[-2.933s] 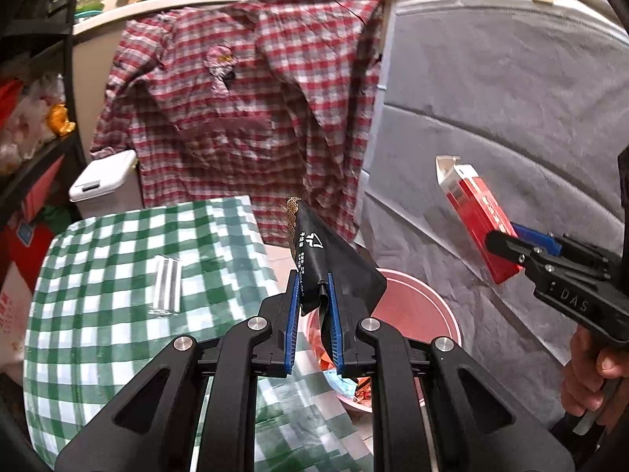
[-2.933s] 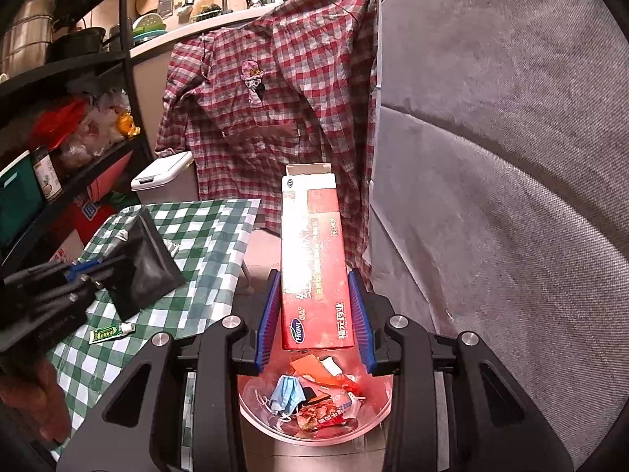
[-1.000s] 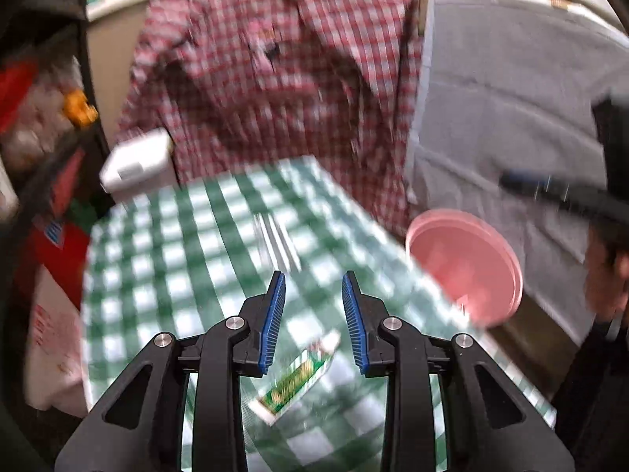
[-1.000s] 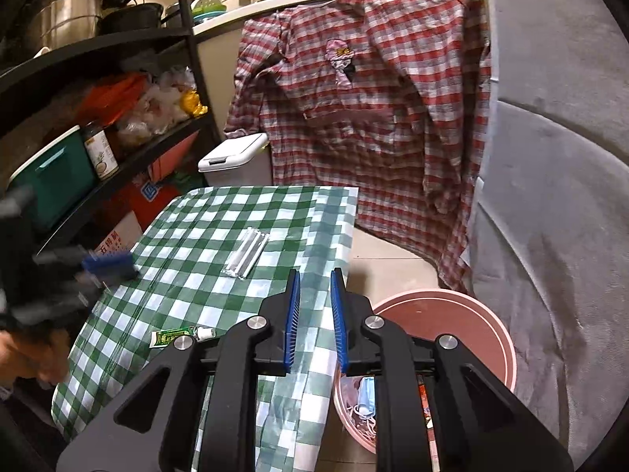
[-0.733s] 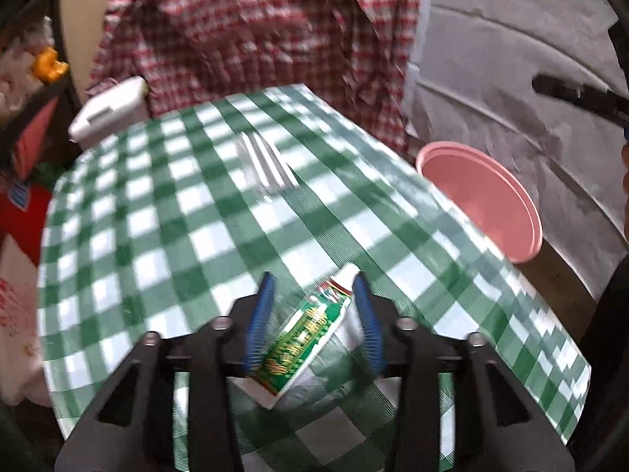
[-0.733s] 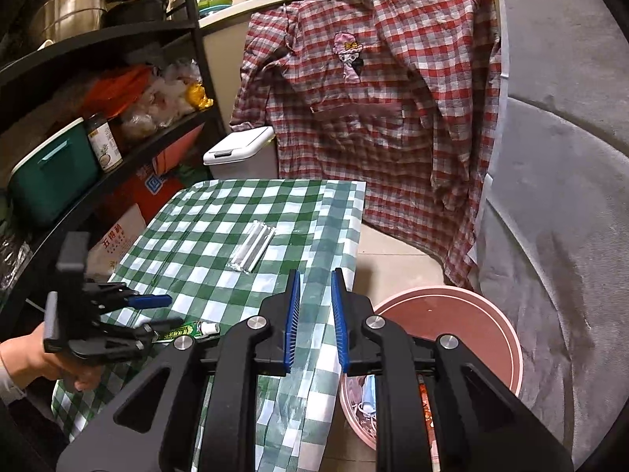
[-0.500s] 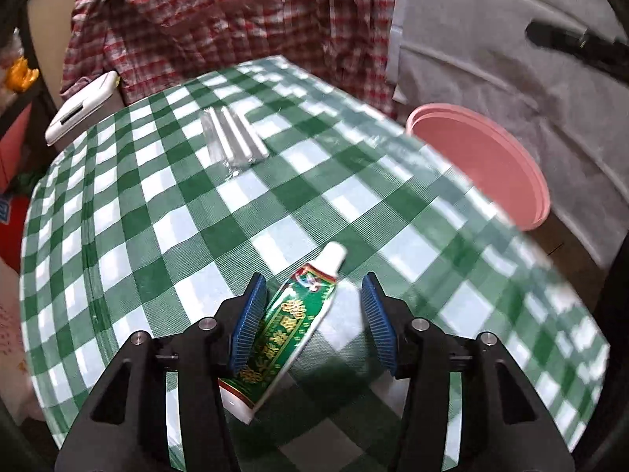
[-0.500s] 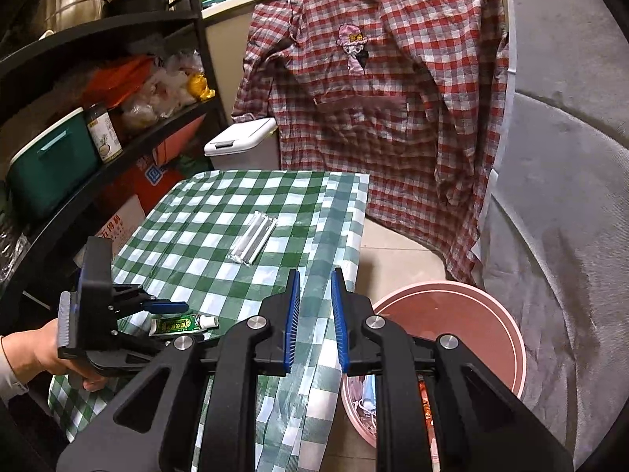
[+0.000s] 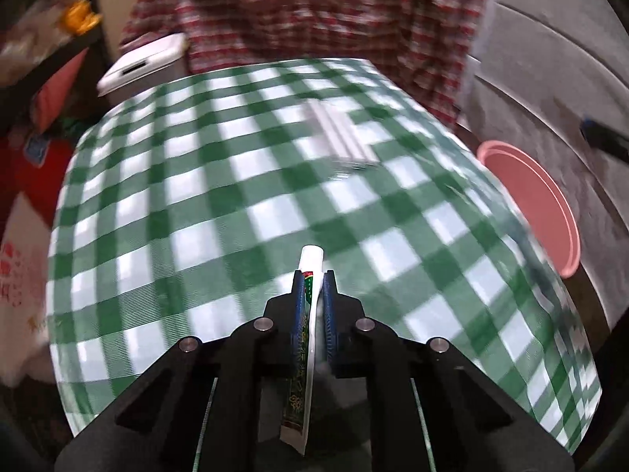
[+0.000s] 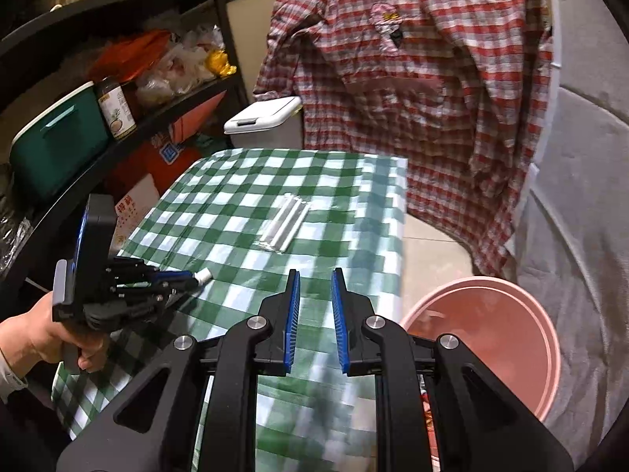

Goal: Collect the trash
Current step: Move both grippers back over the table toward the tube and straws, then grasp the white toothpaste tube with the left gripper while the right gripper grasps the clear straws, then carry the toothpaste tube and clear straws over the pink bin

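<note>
Trash first: the green tube (image 9: 306,338), looks like toothpaste or ointment, is now sitting pinched between the blue pads of the left gripper (image 9: 313,289), white cap poking out toward 12 o'clock past the fingertips. Half a second back those jaws were standing wide on either side of it as it lay flat on the checked tablecloth (image 9: 196,204); they've just been closing, and now they're clamping the tube on edge. From the right wrist view you can see that same gripper at about 9 o'clock, down low at the cloth, a hand (image 10: 35,334) gripping the handle and the cap sticking out front.

So that's the pickup basically happening, I'd say. Next thing should be lifting it and swinging over to the pink bin (image 9: 538,212), which is sitting off the table edge around 3 o'clock in the left view and already has wrappers in it.

Moving right across the table, the clear packet of white sticks (image 10: 285,224) is lying near the middle, untouched, so that's probably the last piece to go.

The right gripper (image 10: 315,318) is hanging empty, jaws at a narrow gap, nothing between them, hovering over the table's near edge with the bin at its 4 o'clock.
</note>
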A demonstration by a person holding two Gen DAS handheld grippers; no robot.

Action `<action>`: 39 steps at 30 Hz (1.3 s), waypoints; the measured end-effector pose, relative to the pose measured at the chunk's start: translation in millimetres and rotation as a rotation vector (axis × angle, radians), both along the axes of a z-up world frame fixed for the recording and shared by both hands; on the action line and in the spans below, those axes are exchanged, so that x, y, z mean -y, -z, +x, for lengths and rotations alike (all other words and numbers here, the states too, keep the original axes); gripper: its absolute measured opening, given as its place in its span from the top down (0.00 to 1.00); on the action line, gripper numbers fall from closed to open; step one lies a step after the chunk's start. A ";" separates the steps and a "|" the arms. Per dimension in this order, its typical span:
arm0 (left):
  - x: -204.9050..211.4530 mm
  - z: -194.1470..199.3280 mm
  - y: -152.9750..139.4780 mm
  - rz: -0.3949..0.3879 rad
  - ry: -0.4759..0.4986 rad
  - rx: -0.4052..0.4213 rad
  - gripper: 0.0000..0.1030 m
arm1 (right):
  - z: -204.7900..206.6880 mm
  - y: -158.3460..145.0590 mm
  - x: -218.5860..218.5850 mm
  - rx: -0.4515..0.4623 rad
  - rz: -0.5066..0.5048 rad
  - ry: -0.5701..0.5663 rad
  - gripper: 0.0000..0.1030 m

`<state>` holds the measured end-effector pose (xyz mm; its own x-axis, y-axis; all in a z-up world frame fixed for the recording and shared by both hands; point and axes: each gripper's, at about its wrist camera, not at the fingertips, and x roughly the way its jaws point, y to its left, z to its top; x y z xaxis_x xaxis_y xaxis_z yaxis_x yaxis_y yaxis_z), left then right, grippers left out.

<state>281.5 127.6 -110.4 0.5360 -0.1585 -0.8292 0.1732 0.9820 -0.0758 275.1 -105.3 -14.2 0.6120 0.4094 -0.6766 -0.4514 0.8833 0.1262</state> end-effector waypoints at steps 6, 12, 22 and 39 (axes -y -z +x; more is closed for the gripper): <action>-38.3 4.5 0.5 -0.065 -0.123 -0.008 0.91 | 14.4 20.4 -40.6 -0.042 -0.011 -0.040 0.81; -48.7 3.2 4.3 -0.093 -0.110 -0.041 0.90 | 53.3 47.1 -85.9 -0.072 -0.012 -0.024 0.64; -65.3 -3.1 5.7 -0.114 -0.098 -0.053 0.90 | 120.3 93.8 -141.5 -0.142 -0.085 0.058 0.52; -68.5 -8.0 -11.1 -0.128 -0.130 -0.019 0.92 | 97.5 58.4 -108.4 -0.109 -0.126 0.047 0.95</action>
<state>273.4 196.1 -99.3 0.5430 -0.1943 -0.8170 0.0430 0.9780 -0.2040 372.6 3.1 -72.7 0.5487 0.2902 -0.7840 -0.3991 0.9150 0.0593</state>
